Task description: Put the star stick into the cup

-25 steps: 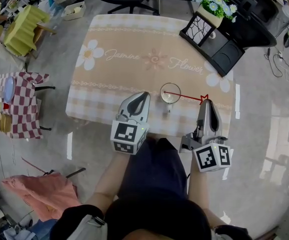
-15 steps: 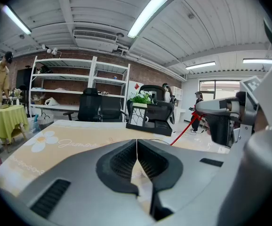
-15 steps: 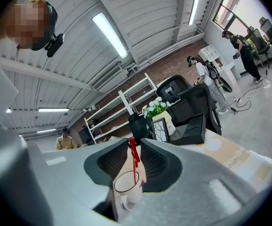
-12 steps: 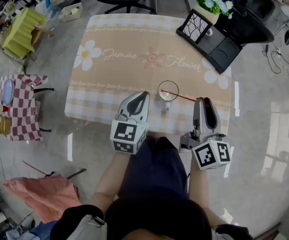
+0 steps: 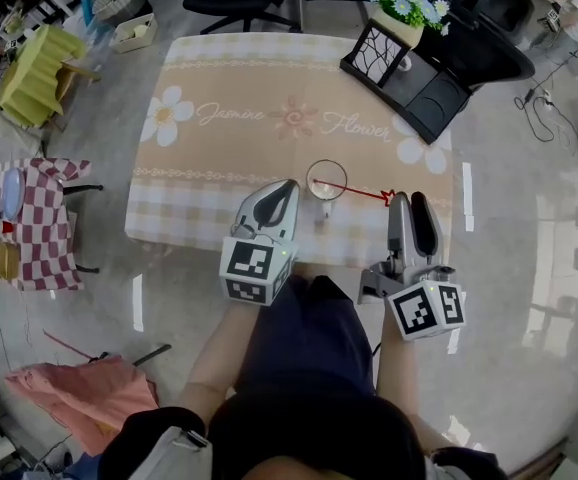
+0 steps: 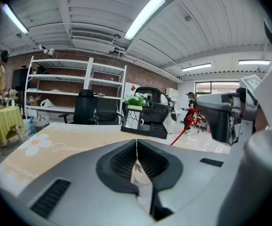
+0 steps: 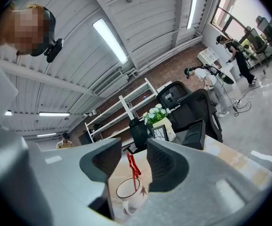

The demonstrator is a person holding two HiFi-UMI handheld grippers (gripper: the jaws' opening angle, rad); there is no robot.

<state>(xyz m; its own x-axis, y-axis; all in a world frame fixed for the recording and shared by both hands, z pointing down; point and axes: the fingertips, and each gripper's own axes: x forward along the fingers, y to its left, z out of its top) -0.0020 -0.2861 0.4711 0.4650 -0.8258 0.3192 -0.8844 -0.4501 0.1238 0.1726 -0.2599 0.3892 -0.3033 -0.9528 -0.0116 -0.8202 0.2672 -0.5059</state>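
We look down on the counter (image 5: 199,158), covered by a peach cloth with white daisies and checked borders. Its script reads "Jasmine Flower" (image 5: 294,120). At the far right corner sits a pot of white flowers (image 5: 401,0) beside a black frame (image 5: 377,52).

The left tongs (image 5: 285,190) hover over the near edge, left of the cup. In the left gripper view they (image 6: 137,147) are pressed together with only a thin seam between them, and nothing is held.

The right tongs (image 5: 406,200) sit at the near right, and in their own view they (image 7: 132,159) stand apart.

The white cup (image 5: 326,181) stands between the two sets of tongs, its handle toward us (image 7: 129,192).

The red star stick (image 5: 359,191) has its plain end inside the cup's mouth and leans over the rim, with the star end pointing at the right tongs. In the right gripper view the star (image 7: 132,166) shows in the gap between the tongs, touching neither side.
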